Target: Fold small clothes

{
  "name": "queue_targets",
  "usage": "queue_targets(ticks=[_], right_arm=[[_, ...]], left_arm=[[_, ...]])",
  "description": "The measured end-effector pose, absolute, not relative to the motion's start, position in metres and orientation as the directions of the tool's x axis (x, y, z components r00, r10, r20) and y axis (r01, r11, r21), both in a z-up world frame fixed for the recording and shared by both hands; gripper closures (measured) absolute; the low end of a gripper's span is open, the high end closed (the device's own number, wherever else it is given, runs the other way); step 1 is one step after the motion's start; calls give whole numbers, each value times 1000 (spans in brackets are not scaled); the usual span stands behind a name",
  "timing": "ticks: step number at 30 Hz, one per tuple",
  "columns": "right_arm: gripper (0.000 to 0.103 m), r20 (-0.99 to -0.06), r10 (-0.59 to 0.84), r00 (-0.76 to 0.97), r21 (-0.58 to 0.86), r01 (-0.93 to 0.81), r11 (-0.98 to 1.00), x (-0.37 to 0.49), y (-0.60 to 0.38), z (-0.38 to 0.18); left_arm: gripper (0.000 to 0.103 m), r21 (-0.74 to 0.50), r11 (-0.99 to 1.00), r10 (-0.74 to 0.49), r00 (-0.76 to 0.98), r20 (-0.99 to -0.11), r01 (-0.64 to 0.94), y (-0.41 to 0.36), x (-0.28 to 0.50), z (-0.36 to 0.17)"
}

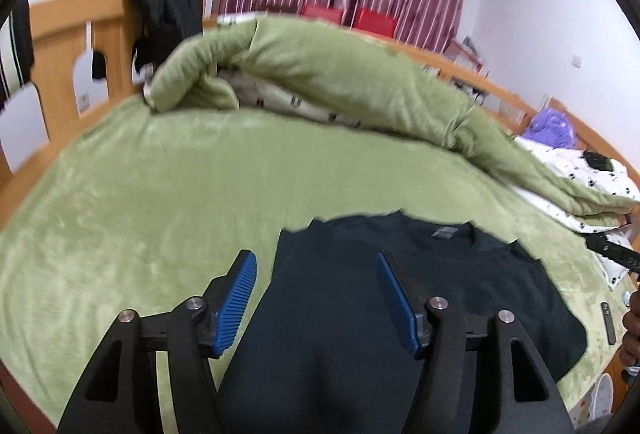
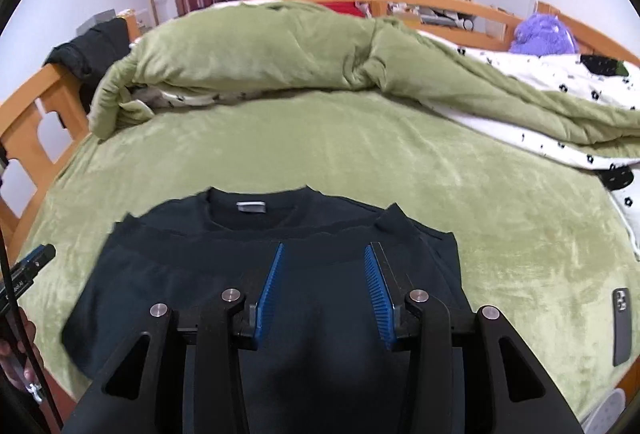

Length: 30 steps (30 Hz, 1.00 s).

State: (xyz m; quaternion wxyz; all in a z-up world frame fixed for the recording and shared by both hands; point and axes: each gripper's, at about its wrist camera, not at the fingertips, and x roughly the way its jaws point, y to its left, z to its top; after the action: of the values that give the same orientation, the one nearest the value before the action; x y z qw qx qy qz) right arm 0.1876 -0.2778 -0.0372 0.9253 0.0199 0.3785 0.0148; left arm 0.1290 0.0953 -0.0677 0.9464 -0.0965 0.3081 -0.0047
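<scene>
- Dark navy knit sweater (image 2: 256,274) lies on the green fleece bed cover (image 2: 360,154), near edge, hem folded up toward the collar.
- We judge it soft, light and floppy; take it at the folded side edges.
- Left gripper (image 1: 316,298) and right gripper (image 2: 324,290): jaws apart, nothing clamped, above the cloth.
- Black phone (image 2: 622,326) lies right of it; bunched green duvet (image 2: 260,46) far, clear of us.

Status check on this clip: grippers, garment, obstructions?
Left gripper and right gripper open, empty. Dark shirt folded on green blanket. Phone off right, clear.
</scene>
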Motion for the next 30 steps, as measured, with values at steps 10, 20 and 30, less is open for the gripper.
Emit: queue_targets(ticks=[10,20,30], right_arm=[[57,-666,65,743,61,-33,998,126,-264,-4],[52,-672,75,737,99,-11,995,111,-243,-34],[52,-726,69,684,72,-23,997,137,-202,-118]], left_arm=[[26,-116,992,-25,854,-519,-42,72,67,-18],[26,-172,984,-62,816,-575,-47,78,57,-57],[26,-243,967,-94,783,-615,-74,101,71,-91]])
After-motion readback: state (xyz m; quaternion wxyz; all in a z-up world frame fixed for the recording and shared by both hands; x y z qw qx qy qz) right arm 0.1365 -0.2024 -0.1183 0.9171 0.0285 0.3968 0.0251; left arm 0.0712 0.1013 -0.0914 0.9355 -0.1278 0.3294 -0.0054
